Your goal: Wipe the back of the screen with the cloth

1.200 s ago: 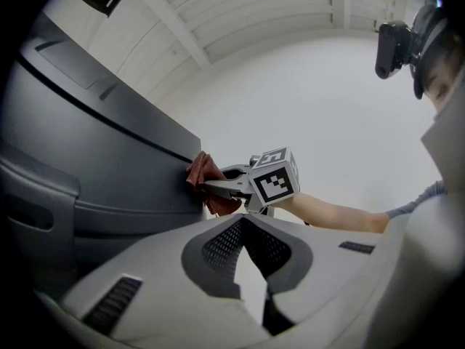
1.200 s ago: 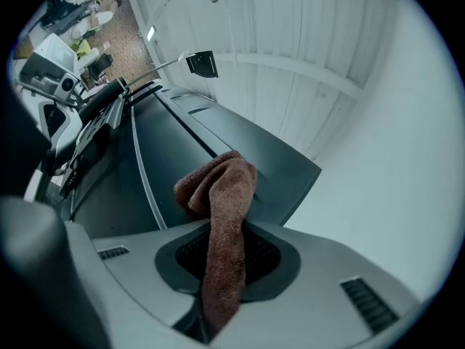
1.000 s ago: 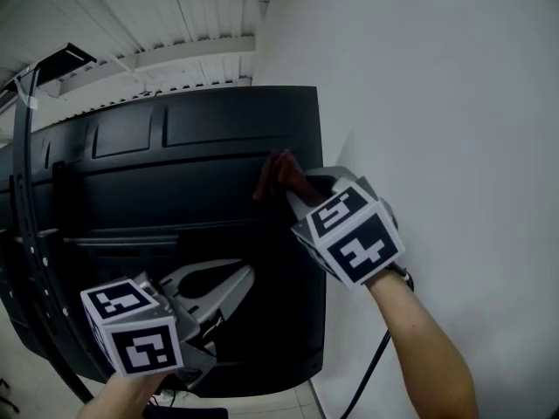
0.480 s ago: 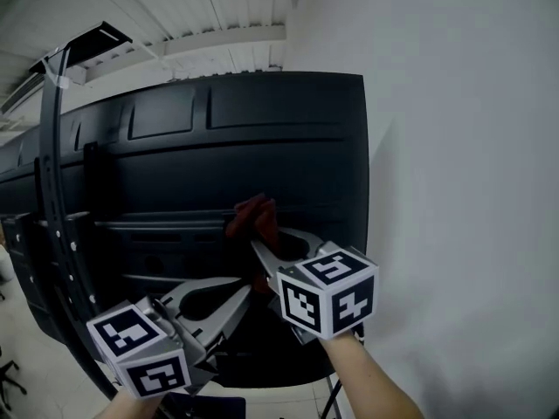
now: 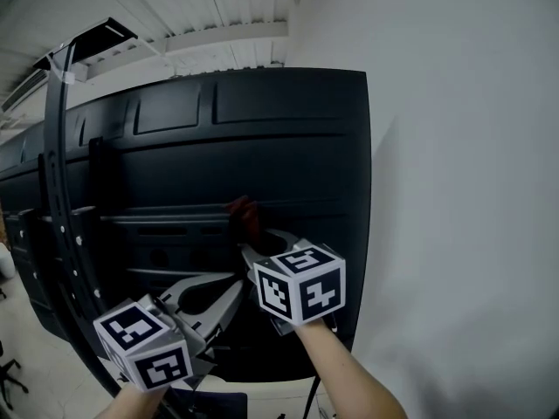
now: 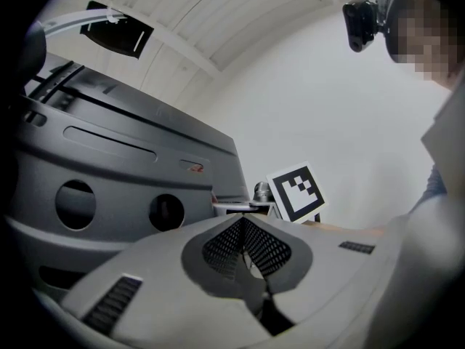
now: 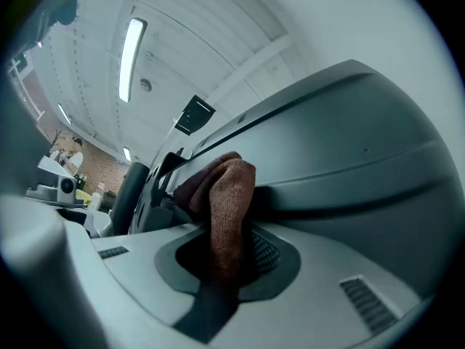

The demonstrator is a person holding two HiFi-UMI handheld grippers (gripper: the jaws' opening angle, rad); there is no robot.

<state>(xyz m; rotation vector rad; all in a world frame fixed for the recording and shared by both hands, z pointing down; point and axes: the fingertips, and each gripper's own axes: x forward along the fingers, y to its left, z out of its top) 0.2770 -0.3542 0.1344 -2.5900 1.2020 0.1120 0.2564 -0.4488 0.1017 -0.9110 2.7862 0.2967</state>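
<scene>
The dark back of the large screen point(image 5: 262, 147) fills the middle of the head view, next to a white wall. My right gripper point(image 5: 251, 241) is shut on a reddish-brown cloth point(image 5: 244, 216) and presses it against the back panel near its horizontal ridge. In the right gripper view the cloth point(image 7: 221, 202) sticks up between the jaws and touches the screen's back point(image 7: 349, 137). My left gripper point(image 5: 234, 288) hangs lower left, close to the panel, shut and holding nothing. The left gripper view shows its jaws point(image 6: 243, 227) closed beside the screen's back point(image 6: 123, 166).
A black mounting bar point(image 5: 57, 199) runs down the screen's left side. The white wall point(image 5: 463, 164) stands just right of the screen's edge. A cable point(image 5: 310, 400) hangs below the screen. A person's head-mounted camera point(image 6: 363, 20) shows in the left gripper view.
My right gripper has dragged the cloth down and to the left across the back panel. The left gripper has barely shifted.
</scene>
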